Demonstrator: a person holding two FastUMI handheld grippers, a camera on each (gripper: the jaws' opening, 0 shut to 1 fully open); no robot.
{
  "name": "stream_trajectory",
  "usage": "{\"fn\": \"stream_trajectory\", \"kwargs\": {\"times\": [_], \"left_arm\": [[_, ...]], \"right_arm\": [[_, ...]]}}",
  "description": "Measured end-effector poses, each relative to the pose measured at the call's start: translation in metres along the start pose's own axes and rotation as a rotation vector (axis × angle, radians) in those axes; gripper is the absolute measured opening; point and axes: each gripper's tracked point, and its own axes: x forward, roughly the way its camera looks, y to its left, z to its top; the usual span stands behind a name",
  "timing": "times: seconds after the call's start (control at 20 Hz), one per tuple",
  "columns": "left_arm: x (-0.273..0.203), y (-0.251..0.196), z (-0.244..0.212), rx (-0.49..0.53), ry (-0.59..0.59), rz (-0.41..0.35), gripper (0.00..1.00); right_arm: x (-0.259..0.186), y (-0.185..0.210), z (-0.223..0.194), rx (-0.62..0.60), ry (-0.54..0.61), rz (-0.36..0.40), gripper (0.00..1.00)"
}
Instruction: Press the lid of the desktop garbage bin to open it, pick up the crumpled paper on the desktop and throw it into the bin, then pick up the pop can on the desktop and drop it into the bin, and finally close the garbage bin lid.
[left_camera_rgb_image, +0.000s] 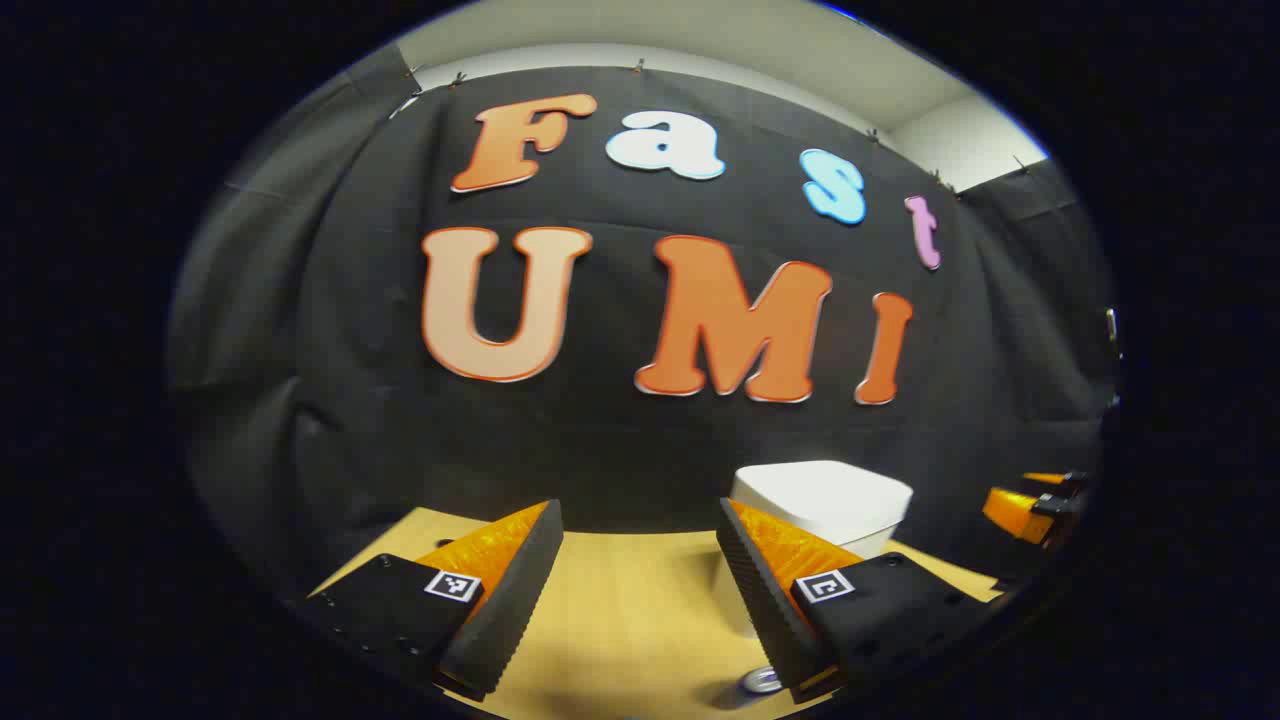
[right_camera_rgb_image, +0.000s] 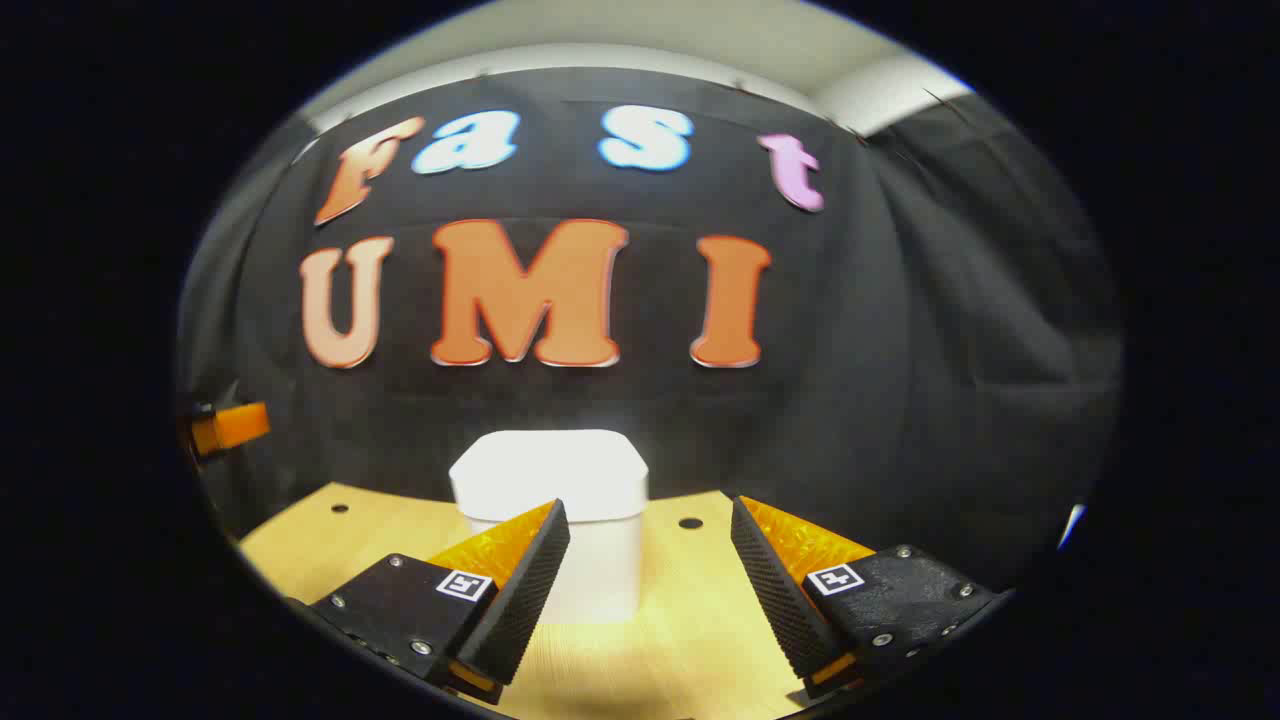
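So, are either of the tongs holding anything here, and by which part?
Nothing is held. The left tongs and the right tongs are both open with only the table between the fingers; the bin stands untouched, lid closed.

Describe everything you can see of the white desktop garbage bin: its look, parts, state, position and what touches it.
The garbage bin is a white, smooth, plastic-looking box with rounded corners. A broader lid sits flat on a narrower body, so it looks closed. It stands upright on the wooden desktop, near the black cloth wall. Nothing touches it but the desktop. In the right gripper view it stands ahead of the open right tongs; in the left gripper view it stands right of centre.
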Motion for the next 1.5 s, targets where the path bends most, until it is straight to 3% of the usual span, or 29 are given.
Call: {"fn": "stream_trajectory", "kwargs": {"times": [0.1, 0.2, 0.3, 0.9, 1.5], "left_arm": [[0.001, 0.044, -0.008, 0.001, 0.022, 0.104, 0.99], [-0.002, 0.063, 0.000, 0.007, -0.001, 0.136, 0.98], [-0.008, 0.075, -0.003, 0.018, -0.007, 0.165, 0.98], [0.006, 0.052, 0.019, 0.049, -0.032, 0.080, 0.98], [-0.007, 0.071, 0.019, 0.064, -0.023, 0.113, 0.99]], "right_arm": [[0.005, 0.040, 0.003, 0.053, 0.025, 0.060, 0.98], [0.010, 0.065, -0.005, 0.139, 0.054, 0.127, 0.99], [0.014, 0.069, -0.020, 0.147, 0.130, 0.117, 0.98], [0.013, 0.062, -0.011, 0.118, 0.132, 0.095, 0.98], [0.012, 0.065, -0.020, 0.040, 0.187, 0.100, 0.98]]}}
